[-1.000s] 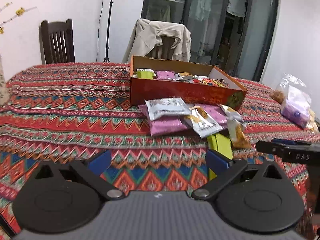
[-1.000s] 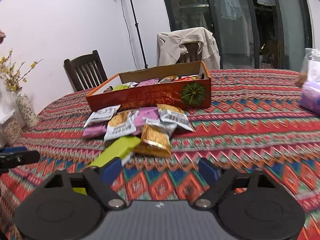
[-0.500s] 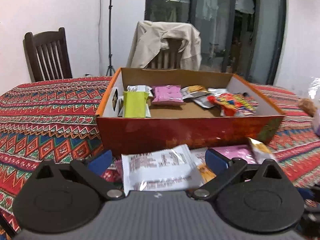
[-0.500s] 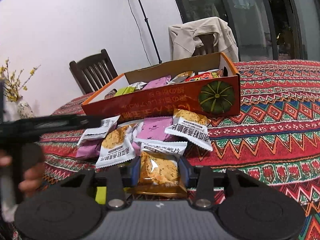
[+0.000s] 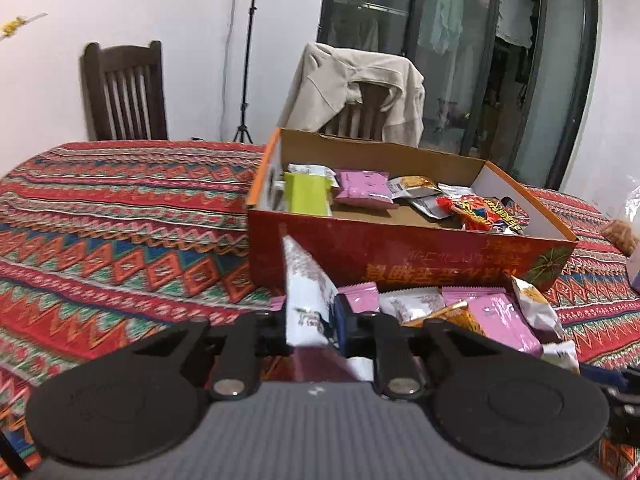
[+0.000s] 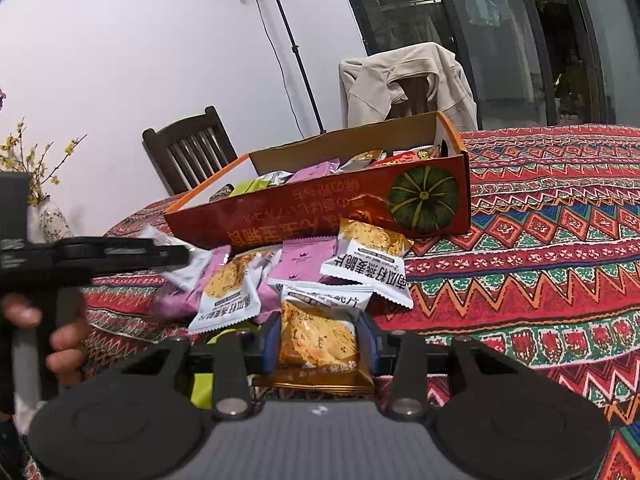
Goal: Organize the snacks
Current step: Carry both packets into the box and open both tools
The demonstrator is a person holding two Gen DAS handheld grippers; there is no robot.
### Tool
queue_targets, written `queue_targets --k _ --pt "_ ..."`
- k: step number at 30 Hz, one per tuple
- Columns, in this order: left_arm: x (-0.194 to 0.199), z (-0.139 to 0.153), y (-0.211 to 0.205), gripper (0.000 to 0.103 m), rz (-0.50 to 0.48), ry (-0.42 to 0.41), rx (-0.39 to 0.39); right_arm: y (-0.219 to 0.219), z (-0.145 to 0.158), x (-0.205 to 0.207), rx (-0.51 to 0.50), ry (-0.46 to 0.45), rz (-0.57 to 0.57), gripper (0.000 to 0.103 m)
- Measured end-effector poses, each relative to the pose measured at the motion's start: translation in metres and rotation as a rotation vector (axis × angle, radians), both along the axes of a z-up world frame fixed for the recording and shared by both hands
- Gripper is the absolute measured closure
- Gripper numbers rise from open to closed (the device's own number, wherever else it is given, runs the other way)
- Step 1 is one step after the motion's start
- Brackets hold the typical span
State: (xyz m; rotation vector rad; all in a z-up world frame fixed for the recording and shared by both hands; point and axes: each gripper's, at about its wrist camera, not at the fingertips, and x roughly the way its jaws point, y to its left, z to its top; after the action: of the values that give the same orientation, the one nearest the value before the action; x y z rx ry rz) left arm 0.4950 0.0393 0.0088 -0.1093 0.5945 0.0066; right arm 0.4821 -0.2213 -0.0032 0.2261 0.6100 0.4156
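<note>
Pinching a white packet (image 5: 306, 300), left claw (image 5: 312, 322) has just closed.

Lit evenly by soft indoor light, bright on the white wall (image 5: 160, 20), dim behind the glass doors (image 5: 460, 60). Faint shadow of the light stand (image 6: 288, 48) cast on that wall. Motion-smeared along the patterned table (image 5: 120, 248) at lower left of the left wrist view. Bowed by fisheye, dark at corners. Glossy sheen on snack packets (image 6: 360, 256).

Snack packets (image 6: 362, 264) heaped before orange box (image 6: 320, 204).
</note>
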Motion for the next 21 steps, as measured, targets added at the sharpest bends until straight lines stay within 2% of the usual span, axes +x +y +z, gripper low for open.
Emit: queue_targets --k 6,13,16,21 --pt "-0.061 0.026 0.018 0.089 0.007 -0.034 -0.076 0.003 0.01 -0.02 -0.037 -0.03 -0.013 0.064" --pt "-0.136 0.035 0.023 0.089 -0.022 -0.019 -0.05 0.004 0.035 -0.088 -0.09 -0.07 -0.008 0.064" --pt "-0.156 0.039 0.024 0.089 -0.022 -0.042 -0.037 0.001 0.045 -0.112 -0.093 -0.086 -0.011 0.064" --pt "-0.166 0.048 0.026 0.089 -0.027 -0.071 -0.055 0.004 0.056 -0.131 -0.112 -0.109 -0.019 0.064"
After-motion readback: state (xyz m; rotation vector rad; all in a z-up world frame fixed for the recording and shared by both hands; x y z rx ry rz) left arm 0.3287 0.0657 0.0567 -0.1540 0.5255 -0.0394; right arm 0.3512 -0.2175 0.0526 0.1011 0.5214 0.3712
